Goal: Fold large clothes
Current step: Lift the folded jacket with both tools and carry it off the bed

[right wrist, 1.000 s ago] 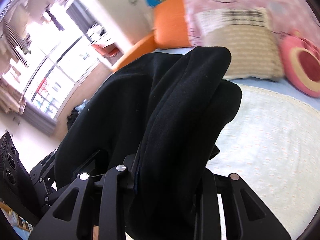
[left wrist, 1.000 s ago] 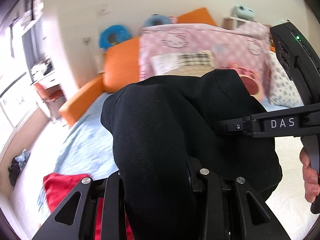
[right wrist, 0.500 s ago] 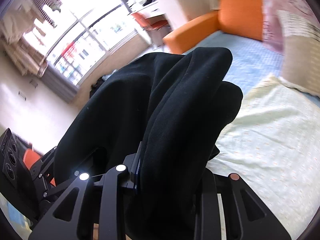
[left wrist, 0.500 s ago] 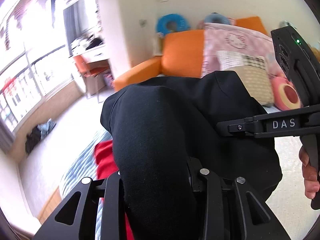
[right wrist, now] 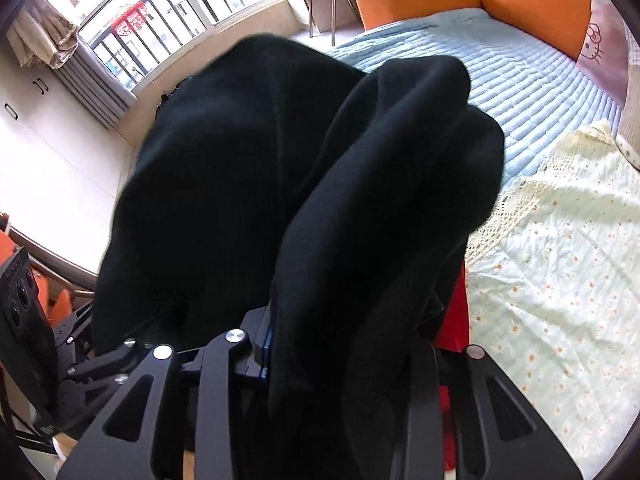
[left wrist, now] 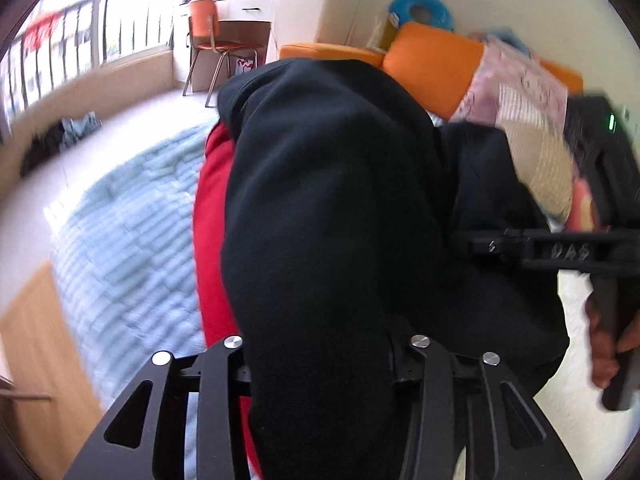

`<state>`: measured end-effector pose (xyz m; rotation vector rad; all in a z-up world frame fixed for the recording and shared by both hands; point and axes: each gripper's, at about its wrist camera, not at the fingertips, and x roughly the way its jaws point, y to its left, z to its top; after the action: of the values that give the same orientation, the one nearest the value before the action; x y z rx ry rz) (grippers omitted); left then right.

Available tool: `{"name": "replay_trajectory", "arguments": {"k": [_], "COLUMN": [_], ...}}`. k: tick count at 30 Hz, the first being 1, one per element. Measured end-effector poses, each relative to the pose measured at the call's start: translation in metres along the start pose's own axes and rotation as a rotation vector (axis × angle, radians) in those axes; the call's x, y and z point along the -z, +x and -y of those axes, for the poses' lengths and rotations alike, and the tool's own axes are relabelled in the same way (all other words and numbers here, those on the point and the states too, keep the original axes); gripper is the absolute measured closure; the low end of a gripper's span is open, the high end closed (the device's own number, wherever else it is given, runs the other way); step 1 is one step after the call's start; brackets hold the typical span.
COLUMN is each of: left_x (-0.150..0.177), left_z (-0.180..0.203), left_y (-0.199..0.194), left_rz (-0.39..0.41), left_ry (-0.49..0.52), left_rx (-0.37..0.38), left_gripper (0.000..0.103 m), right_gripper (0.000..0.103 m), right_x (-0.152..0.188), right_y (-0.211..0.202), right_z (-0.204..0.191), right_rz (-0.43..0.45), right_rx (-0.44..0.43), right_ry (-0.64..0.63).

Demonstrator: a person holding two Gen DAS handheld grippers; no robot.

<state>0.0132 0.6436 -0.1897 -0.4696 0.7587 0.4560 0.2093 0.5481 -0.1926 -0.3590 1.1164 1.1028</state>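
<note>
A bulky black garment (left wrist: 328, 200) fills the left wrist view, bunched between the fingers of my left gripper (left wrist: 320, 344). Its jaws are opening with the cloth still packed between them. The same black garment (right wrist: 280, 160) hangs in thick folds from my right gripper (right wrist: 340, 344), whose jaws are also opening around the cloth. Both sets of fingertips are hidden by fabric. A red garment (left wrist: 212, 240) lies on the bed under the black one and shows beside it as a red garment (right wrist: 456, 320) in the right wrist view. A hand (left wrist: 604, 344) grips the right tool's handle.
Below is a bed with a light blue quilt (right wrist: 500, 80) and a cream flowered blanket (right wrist: 560, 260). An orange headboard (left wrist: 432, 64) and pillows stand at its far end. An orange chair (left wrist: 212, 40) and a white desk stand by the window; dark clothes lie on the floor (left wrist: 60, 140).
Both grippers have swung sideways and dropped toward the bed with the black garment. The window side of the room has come into view, and the red garment now lies right under the black one.
</note>
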Motion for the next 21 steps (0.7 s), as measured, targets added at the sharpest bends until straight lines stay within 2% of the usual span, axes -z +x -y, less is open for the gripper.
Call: {"name": "replay_trajectory", "arguments": {"k": [3,9,11,12,13,14,16,19,21], "left_x": [0.005,0.008,0.005,0.003,0.003,0.003,0.002,0.001,0.001], "left_z": [-0.003,-0.003,0.0,0.002,0.003,0.002,0.004,0.008,0.01], "left_y": [0.009,0.016,0.018,0.018,0.018,0.018,0.018,0.018,0.018], "left_rz": [0.029,0.033,0.03,0.03,0.029,0.027,0.024,0.021,0.013], "left_ry": [0.001,-0.008,-0.008,-0.006,-0.007,-0.013,-0.014,-0.011,-0.012], "left_rx": [0.0,-0.004,-0.005,-0.006,-0.006,-0.002,-0.005,-0.019,-0.031], "left_gripper": [0.057,0.056,0.056,0.056,0.056,0.055,0.055,0.055,0.055], "right_gripper": [0.067,0.06,0.045,0.024,0.02,0.02,0.02,0.019,0.022], "right_x": [0.003,0.016,0.018,0.019,0.02,0.02,0.024,0.024,0.021], "right_y": [0.006,-0.001,-0.009,-0.013,-0.02,-0.031,-0.062,-0.115,-0.134], "right_z": [0.005,0.006,0.014,0.019,0.024,0.03,0.032,0.028,0.012], "right_rz": [0.04,0.086,0.064,0.025,-0.008,-0.012,0.034,0.139,0.167], "right_rx": [-0.003,-0.035,-0.078,-0.093,-0.089,-0.064,-0.041,-0.088,-0.114], "right_ry": [-0.007,-0.003,0.012,0.028,0.039,0.044,0.052,0.041,0.005]}}
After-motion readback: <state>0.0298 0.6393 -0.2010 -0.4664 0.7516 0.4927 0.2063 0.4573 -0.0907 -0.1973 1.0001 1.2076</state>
